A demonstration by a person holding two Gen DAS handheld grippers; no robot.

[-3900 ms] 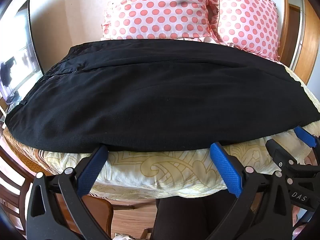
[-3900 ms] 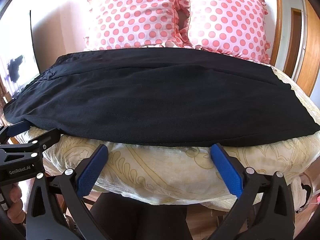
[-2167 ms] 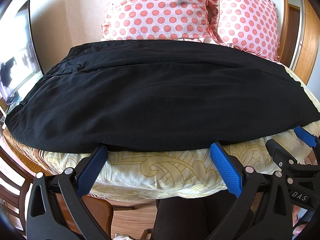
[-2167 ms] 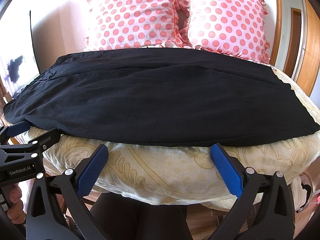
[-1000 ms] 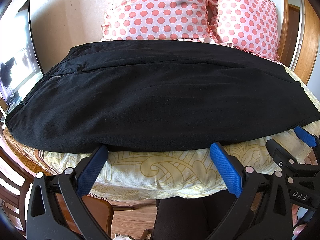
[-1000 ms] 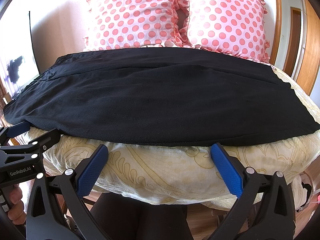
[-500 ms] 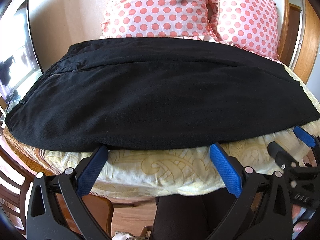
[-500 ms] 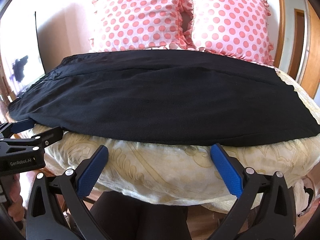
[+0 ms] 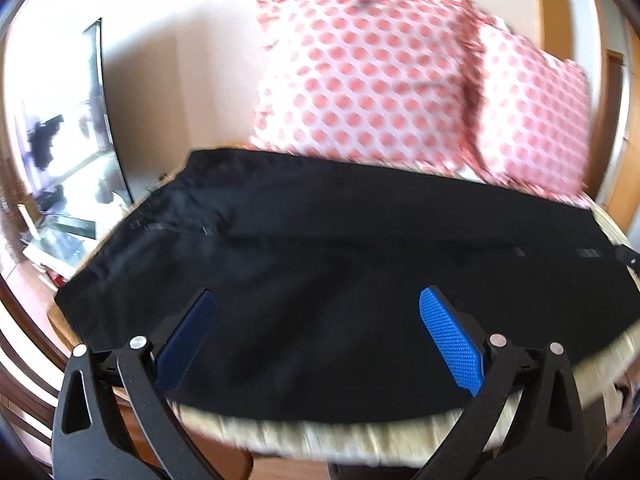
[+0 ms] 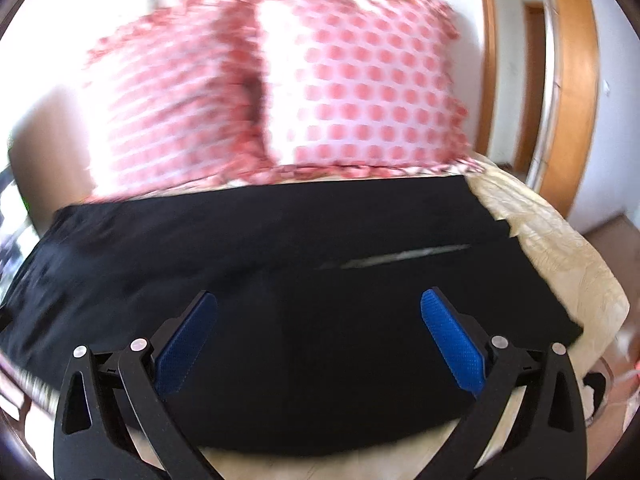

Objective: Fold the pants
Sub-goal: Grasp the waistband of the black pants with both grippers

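Black pants (image 9: 340, 248) lie spread flat across the bed, waist to the left, leg ends to the right; they also fill the right wrist view (image 10: 280, 264), where a pale gap shows between the two legs. My left gripper (image 9: 318, 322) is open and empty, its blue pads over the left and middle part of the pants. My right gripper (image 10: 320, 322) is open and empty over the right part, near the leg ends. Both views are blurred by motion.
Two pink polka-dot pillows (image 9: 360, 76) (image 10: 360, 84) stand against the wall behind the pants. The cream patterned bedcover (image 10: 560, 248) shows at the right and along the near edge (image 9: 340, 436). A screen (image 9: 68, 160) stands left; a wooden door frame (image 10: 572, 80) right.
Both grippers have moved forward and up from the bed's near edge to above the pants. The left swung left, the right swung right. Both stay open.
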